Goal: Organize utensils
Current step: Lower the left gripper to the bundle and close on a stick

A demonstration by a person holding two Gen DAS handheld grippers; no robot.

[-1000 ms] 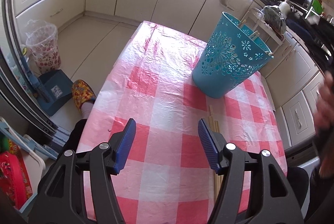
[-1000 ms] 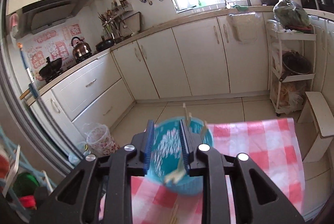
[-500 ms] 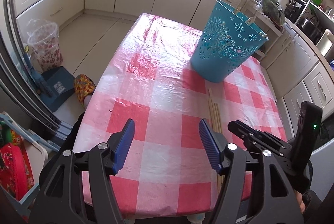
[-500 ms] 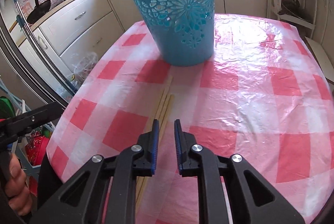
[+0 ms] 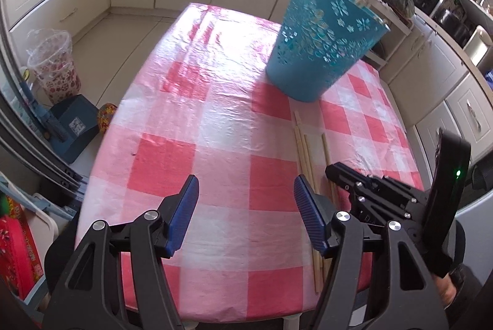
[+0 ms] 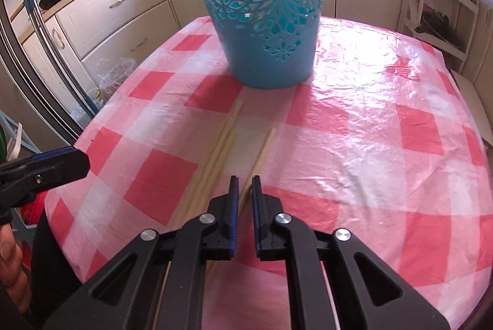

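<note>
Right gripper [image 6: 244,180] has just been closing onto a single chopstick [image 6: 262,150] (three more lie beside); left gripper [image 5: 245,191] stands wide, empty, near the blue basket [image 5: 320,43].

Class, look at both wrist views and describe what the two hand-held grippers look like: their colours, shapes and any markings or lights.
Both share one design. The left hand-held gripper has black plastic arms with triangular cut-outs, round silver bolts at the pivots, and two fingers faced with ribbed blue pads. The right hand-held gripper matches it. Seen from the left view, it also carries a flat black box showing a small green light.
</note>
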